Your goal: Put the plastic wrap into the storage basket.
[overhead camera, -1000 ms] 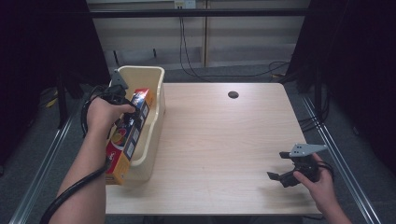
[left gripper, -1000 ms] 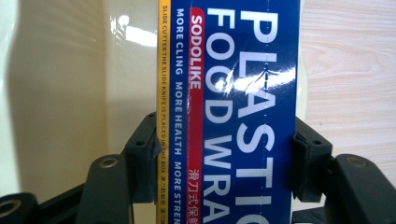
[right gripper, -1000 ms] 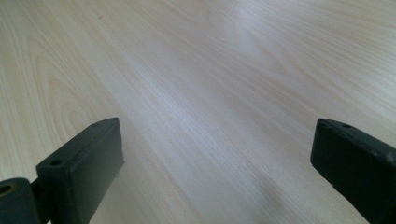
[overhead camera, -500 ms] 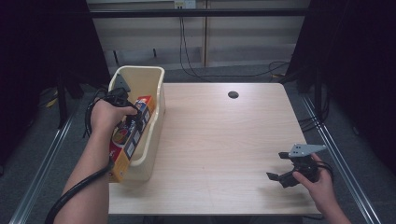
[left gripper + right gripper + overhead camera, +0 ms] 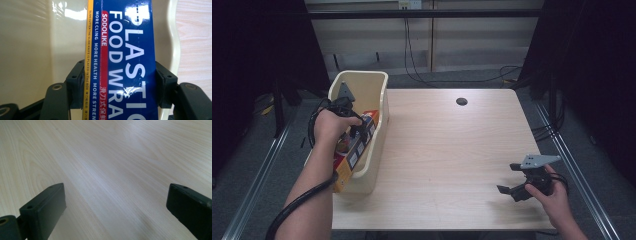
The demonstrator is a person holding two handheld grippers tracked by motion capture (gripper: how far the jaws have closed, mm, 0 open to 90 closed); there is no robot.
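A long blue and orange box of plastic food wrap (image 5: pixel 357 145) lies lengthwise in the cream plastic bin (image 5: pixel 379 90) at the table's left edge. My left gripper (image 5: pixel 354 131) is shut on this box inside the bin; the left gripper view has both jaws pressed against the sides of the food wrap box (image 5: pixel 125 62), with the bin's wall (image 5: pixel 32 50) behind it. My right gripper (image 5: pixel 514 185) hovers low over the table's front right corner, open, with bare wood between its jaws (image 5: pixel 115 212).
The wooden table (image 5: pixel 447 150) has a dark round hole (image 5: pixel 461 101) near its far edge. Cables hang behind the table. Metal rails run along the floor on both sides.
My left hand has pushed the food wrap box further into the bin, away from the near end. The right gripper has stayed where it was.
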